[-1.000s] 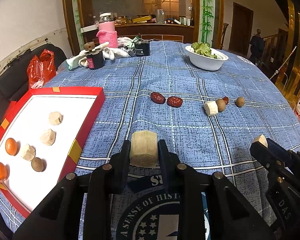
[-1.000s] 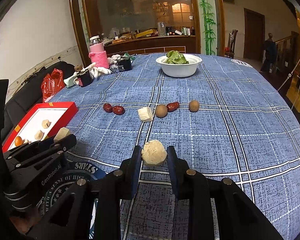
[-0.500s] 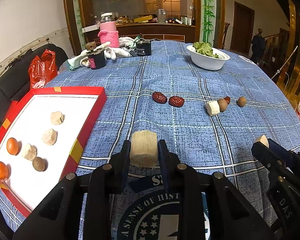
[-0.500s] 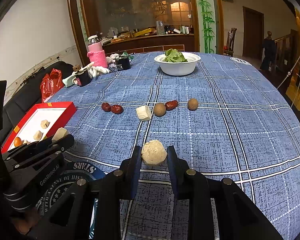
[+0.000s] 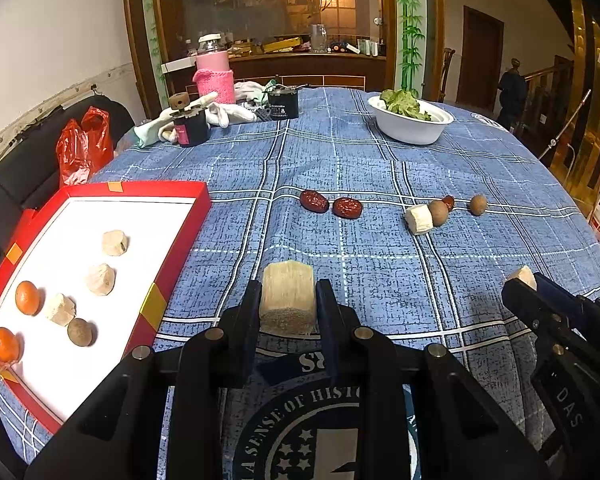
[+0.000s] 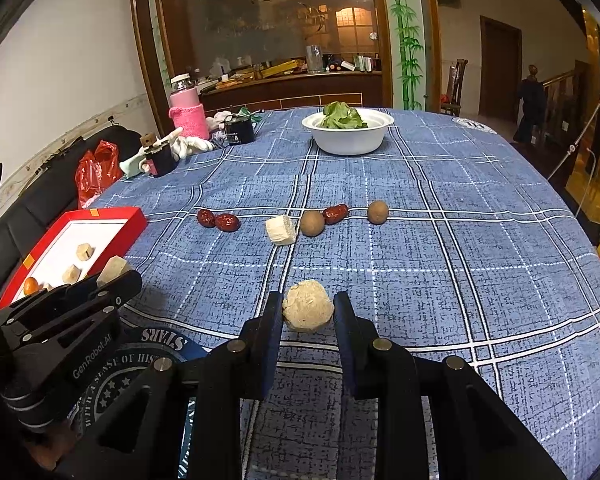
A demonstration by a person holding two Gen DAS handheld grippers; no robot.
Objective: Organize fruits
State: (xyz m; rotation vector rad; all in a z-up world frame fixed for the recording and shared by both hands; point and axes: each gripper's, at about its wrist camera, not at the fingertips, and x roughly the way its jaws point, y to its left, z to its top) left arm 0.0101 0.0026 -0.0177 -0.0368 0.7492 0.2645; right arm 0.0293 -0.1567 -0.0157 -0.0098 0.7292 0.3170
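My left gripper [image 5: 287,300] is shut on a pale beige fruit chunk [image 5: 287,297], held above the blue tablecloth just right of the red tray [image 5: 172,256]. The tray holds two oranges [image 5: 27,297], three pale chunks [image 5: 100,279] and a brown longan [image 5: 80,332]. My right gripper [image 6: 307,314] is shut on a rounder pale chunk [image 6: 308,311] over the cloth. On the cloth beyond lie two red dates [image 5: 329,204], a white chunk [image 5: 419,220], two longans [image 5: 438,213] and a third date [image 6: 335,213]. Each gripper shows in the other's view [image 5: 524,280] [image 6: 114,270].
A white bowl of greens [image 5: 412,130] stands at the back right. A pink-sleeved jar [image 5: 215,76], two black containers [image 5: 190,128], white gloves [image 5: 224,114] sit at the back left. A red bag [image 5: 82,146] lies on a dark seat left of the table.
Both grippers still hold their chunks. The views have shifted only slightly, both grippers easing a little back and up from the table.
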